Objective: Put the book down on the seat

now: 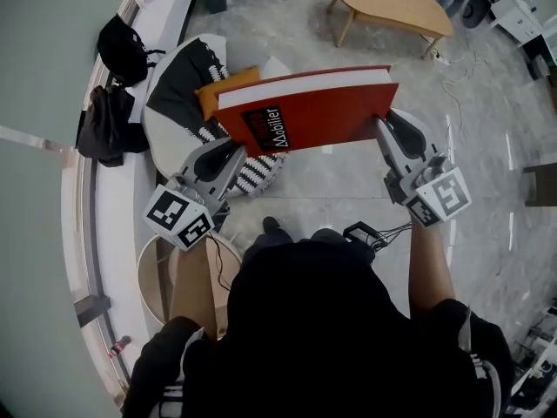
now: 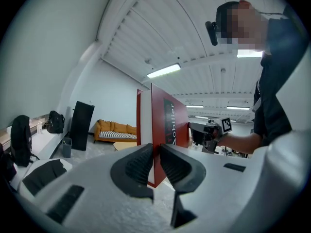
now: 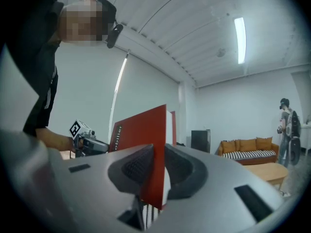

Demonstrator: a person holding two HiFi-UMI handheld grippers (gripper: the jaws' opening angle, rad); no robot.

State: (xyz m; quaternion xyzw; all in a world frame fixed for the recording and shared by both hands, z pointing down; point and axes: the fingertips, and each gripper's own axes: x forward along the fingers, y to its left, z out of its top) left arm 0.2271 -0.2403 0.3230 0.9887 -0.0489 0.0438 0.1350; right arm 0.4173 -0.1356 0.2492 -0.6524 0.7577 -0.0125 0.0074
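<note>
A big red book with white page edges hangs in the air, held at both lower corners. My left gripper is shut on its left corner, my right gripper on its right corner. In the left gripper view the book stands upright between the pressing pads, spine lettering showing. In the right gripper view the red cover sits clamped between the jaws. Below and left of the book lies the seat, a white beanbag with black panels, an orange cushion resting on it.
A curved white bench runs along the left wall, with black bags on it. A wooden coffee table stands at the back. A round wooden stool is by my left leg. An orange sofa and a standing person are far off.
</note>
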